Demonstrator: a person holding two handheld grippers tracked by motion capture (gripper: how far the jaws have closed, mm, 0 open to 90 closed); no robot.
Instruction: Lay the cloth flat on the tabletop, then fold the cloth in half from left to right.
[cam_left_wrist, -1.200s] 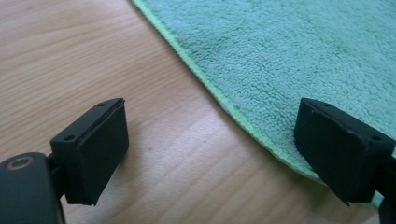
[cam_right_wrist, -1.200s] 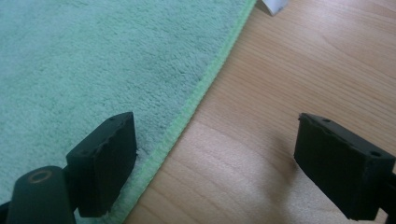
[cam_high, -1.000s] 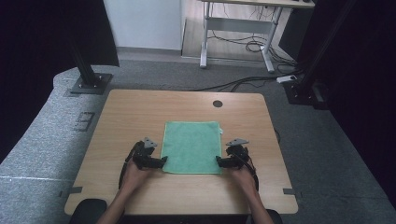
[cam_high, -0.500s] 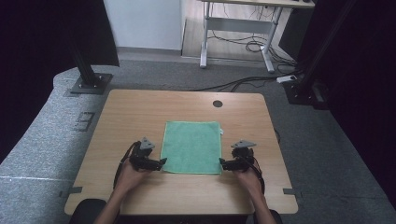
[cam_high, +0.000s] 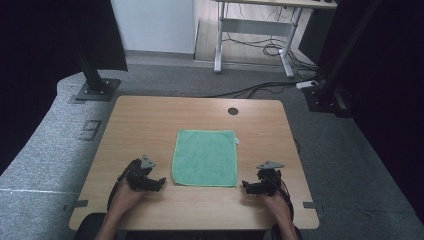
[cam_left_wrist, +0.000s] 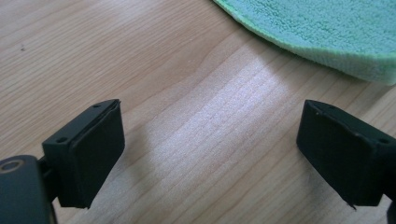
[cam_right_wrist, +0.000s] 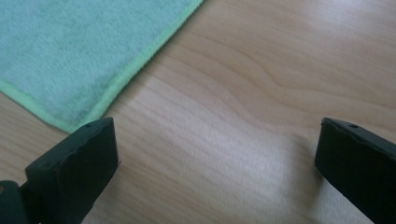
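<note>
A green towel (cam_high: 205, 157) lies flat in a rectangle on the wooden table (cam_high: 150, 125), near its middle. My left gripper (cam_high: 161, 182) rests low by the towel's near left corner, a small gap away, jaws open. In the left gripper view bare wood lies between its open jaws (cam_left_wrist: 210, 135), with the towel's edge (cam_left_wrist: 327, 28) beyond. My right gripper (cam_high: 246, 186) sits just off the towel's near right corner. Its jaws (cam_right_wrist: 219, 154) have just been opening and stand wide with nothing between them; the towel's corner (cam_right_wrist: 70, 51) lies ahead to the left.
A round cable hole (cam_high: 232, 111) is at the table's far edge. Two dark stand bases (cam_high: 95, 85) (cam_high: 325, 97) flank the table's far corners on the grey carpet. A power strip (cam_high: 307, 84) with cables and another desk (cam_high: 260, 20) lie beyond.
Both hands have slid outward, away from the towel's near side edges, and now sit clear of it. The towel lies still.
</note>
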